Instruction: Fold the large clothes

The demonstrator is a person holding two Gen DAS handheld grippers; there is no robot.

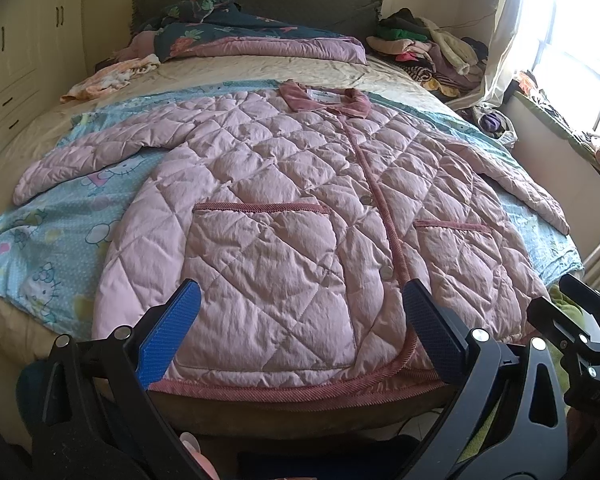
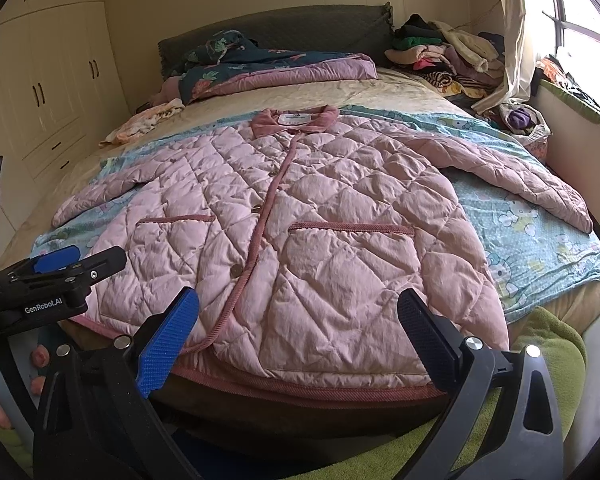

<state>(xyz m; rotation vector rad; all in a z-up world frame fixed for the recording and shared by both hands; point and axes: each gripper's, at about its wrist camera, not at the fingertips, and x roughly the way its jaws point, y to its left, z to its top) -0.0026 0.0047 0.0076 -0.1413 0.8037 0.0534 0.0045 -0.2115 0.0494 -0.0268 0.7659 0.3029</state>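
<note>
**Quilted jacket spread flat on the bed, both grippers held wide at its hem**

The bed (image 1: 228, 70) is being seen lengthwise from its foot, with a blue cartoon-print sheet (image 1: 56, 240) laid across it. On that sheet the pink quilted jacket (image 1: 284, 184) is lying face up and buttoned, its long axis running away from the grippers: hem nearest, at the foot edge of the bed, collar (image 1: 324, 98) farthest, toward the headboard. Both sleeves are being shown spread outward, the left sleeve (image 1: 84, 156) angled down toward the left edge and the right sleeve (image 2: 536, 184) toward the window side.

The left gripper (image 1: 300, 332) is being held just in front of the hem, over the left pocket (image 1: 260, 264) and the button placket. The right gripper (image 2: 296, 336) is being held likewise over the right half of the hem, below the right pocket (image 2: 352, 264). Each arm is judged nearer to the sleeve on its own side, so a first fold inward from either side looks equally reachable.

The jaws of both grippers are being kept wide apart; nothing is being held between them, and no contact with the cloth is shown.
</note>
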